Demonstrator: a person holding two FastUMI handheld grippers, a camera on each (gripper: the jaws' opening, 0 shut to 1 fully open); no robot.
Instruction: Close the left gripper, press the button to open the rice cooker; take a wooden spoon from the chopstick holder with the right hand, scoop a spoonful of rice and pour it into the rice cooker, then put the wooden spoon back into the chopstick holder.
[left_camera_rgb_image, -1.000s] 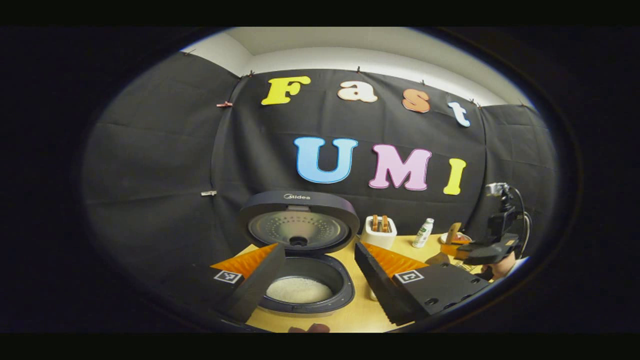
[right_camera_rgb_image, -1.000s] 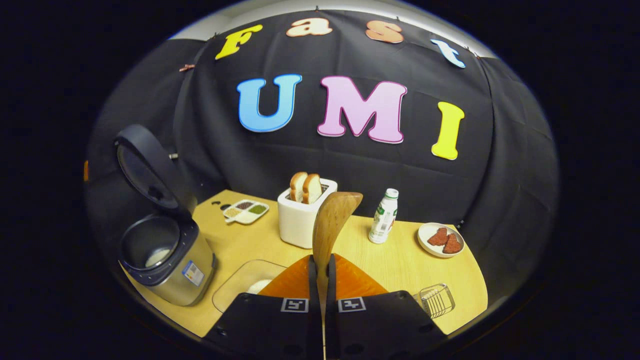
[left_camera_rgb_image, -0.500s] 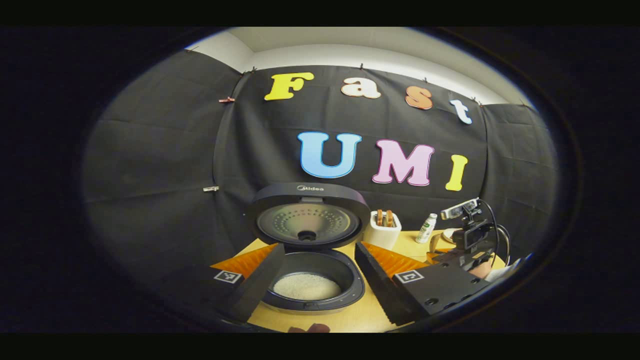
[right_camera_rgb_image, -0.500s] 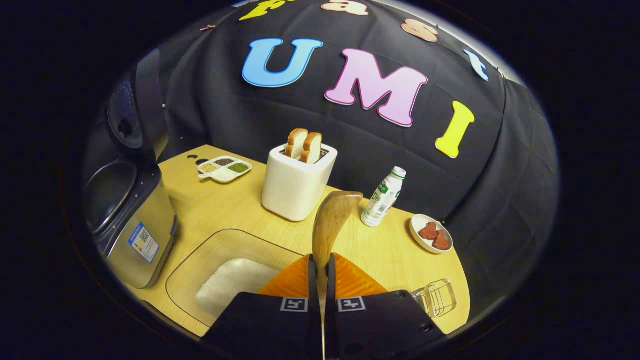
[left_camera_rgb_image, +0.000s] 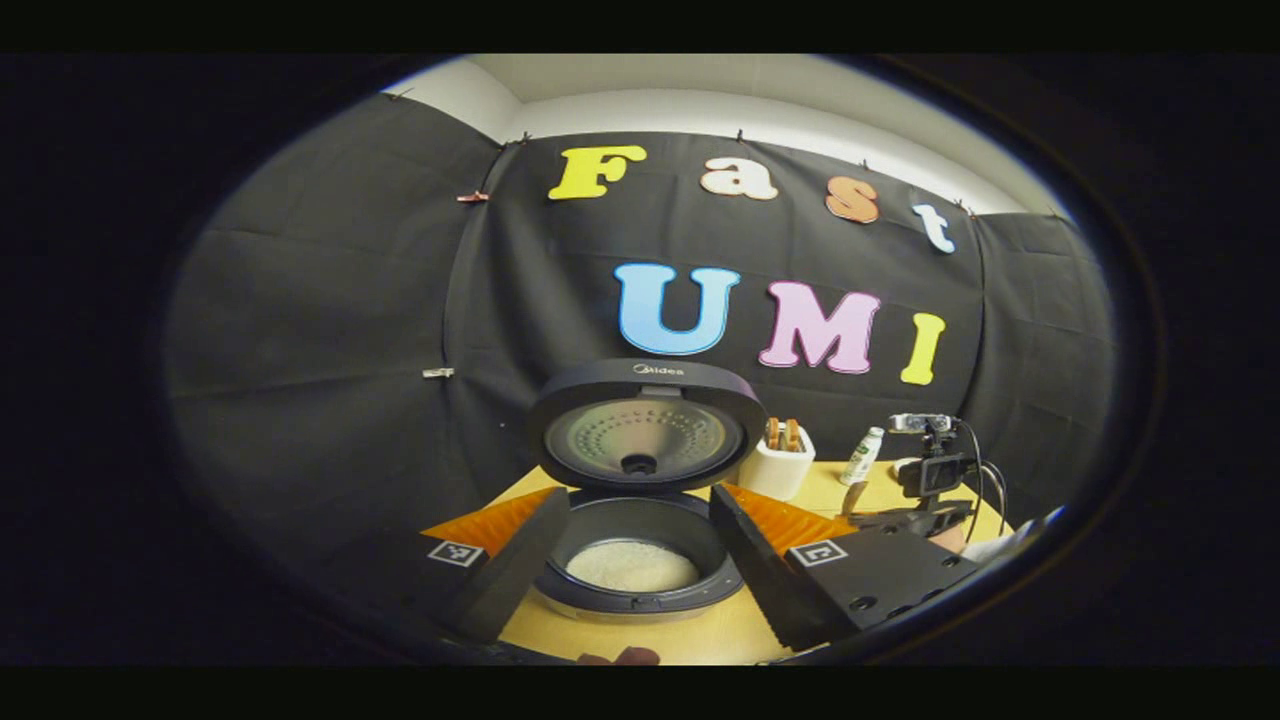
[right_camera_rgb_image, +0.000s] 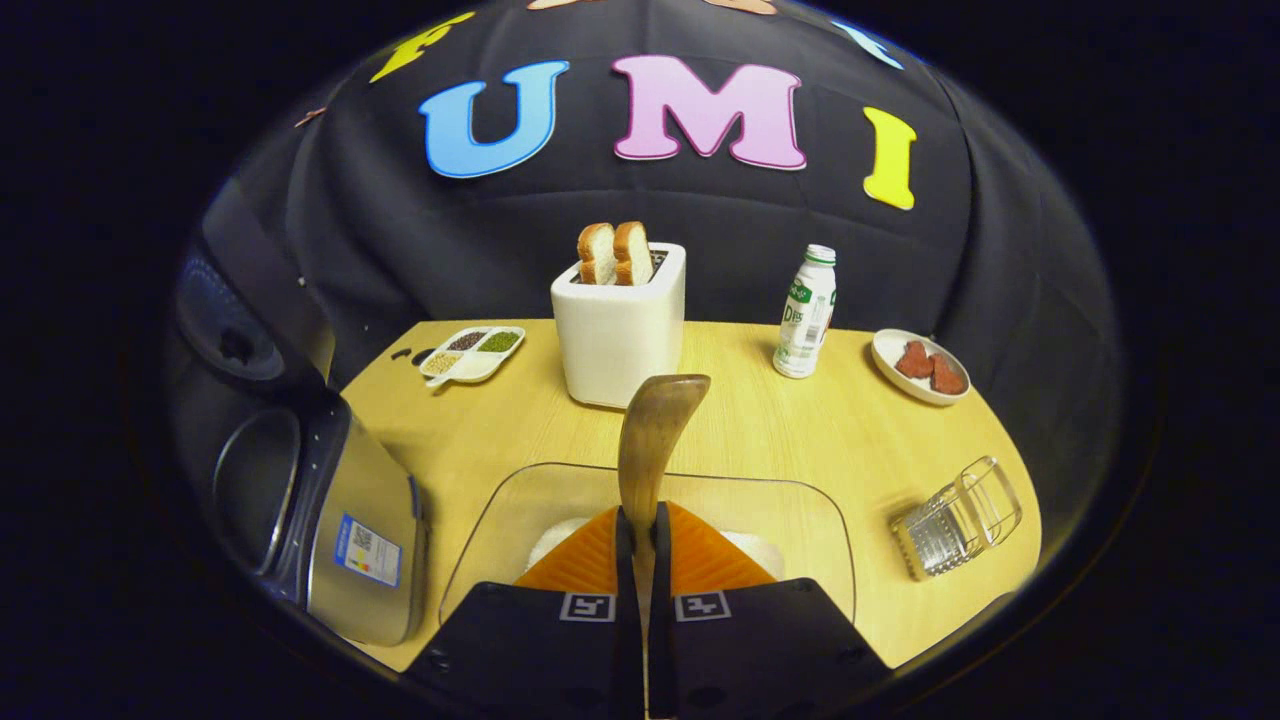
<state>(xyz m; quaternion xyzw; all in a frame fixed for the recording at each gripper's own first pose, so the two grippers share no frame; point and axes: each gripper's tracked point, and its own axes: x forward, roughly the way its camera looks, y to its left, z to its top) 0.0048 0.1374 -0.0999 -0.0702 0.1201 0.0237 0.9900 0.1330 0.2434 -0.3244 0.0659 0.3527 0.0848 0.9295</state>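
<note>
Light wood-grain table (right_camera_rgb_image: 800, 440), rounded front edge. On it: rice cooker (right_camera_rgb_image: 330, 520) at the left edge, lid up, white rice in the pot (left_camera_rgb_image: 632, 565). Clear rice container (right_camera_rgb_image: 800, 530) at front centre, white rice inside. White toaster (right_camera_rgb_image: 620, 335) at mid-back with two bread slices standing in its slots. Divided dish (right_camera_rgb_image: 472, 352) of mixed grains back left, between cooker and toaster. White bottle (right_camera_rgb_image: 806, 312) upright to the right of the toaster. Small plate (right_camera_rgb_image: 885, 350) with two reddish-brown pieces further right, near the back edge. Clear chopstick holder (right_camera_rgb_image: 955, 517) lies tipped on its side at the front right.
</note>
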